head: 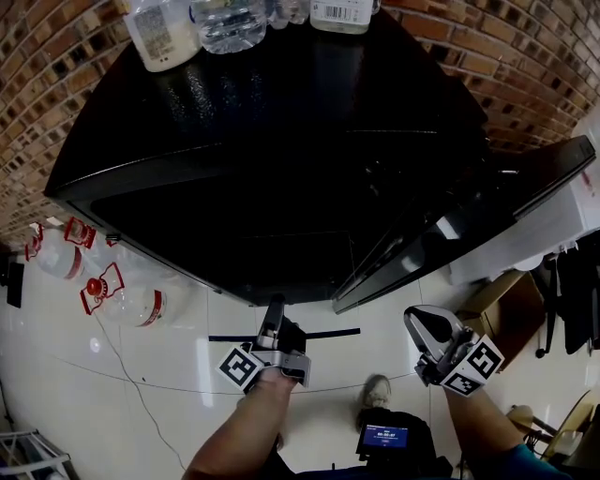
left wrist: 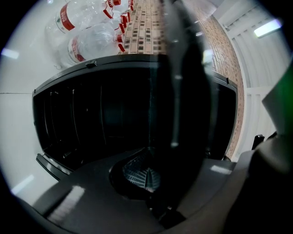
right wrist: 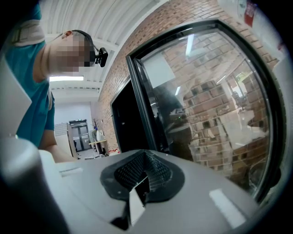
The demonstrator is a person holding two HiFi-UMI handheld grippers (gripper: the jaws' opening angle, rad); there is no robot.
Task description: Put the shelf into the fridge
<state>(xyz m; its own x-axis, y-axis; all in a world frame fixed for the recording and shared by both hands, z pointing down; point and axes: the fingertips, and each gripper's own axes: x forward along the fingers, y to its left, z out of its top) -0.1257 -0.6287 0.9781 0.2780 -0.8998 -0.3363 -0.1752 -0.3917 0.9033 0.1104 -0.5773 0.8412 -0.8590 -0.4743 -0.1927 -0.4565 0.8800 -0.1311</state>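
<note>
The black fridge (head: 262, 169) stands in front of me with its glass door (head: 469, 216) swung open to the right. My left gripper (head: 274, 323) is shut on the shelf (head: 328, 334), a thin dark pane that shows edge-on as a black line in front of the fridge. In the left gripper view the shelf (left wrist: 183, 91) rises from the jaws as a dark see-through panel before the fridge's dark inside (left wrist: 91, 119). My right gripper (head: 424, 328) is beside the door's lower edge, shut, with nothing in it. The right gripper view faces the door glass (right wrist: 210, 105).
Water bottles (head: 225, 23) stand on top of the fridge. More bottles (head: 122, 300) lie on the white floor at the left, by the brick wall. A cardboard box (head: 502, 305) and a white unit (head: 553, 225) are at the right, behind the door.
</note>
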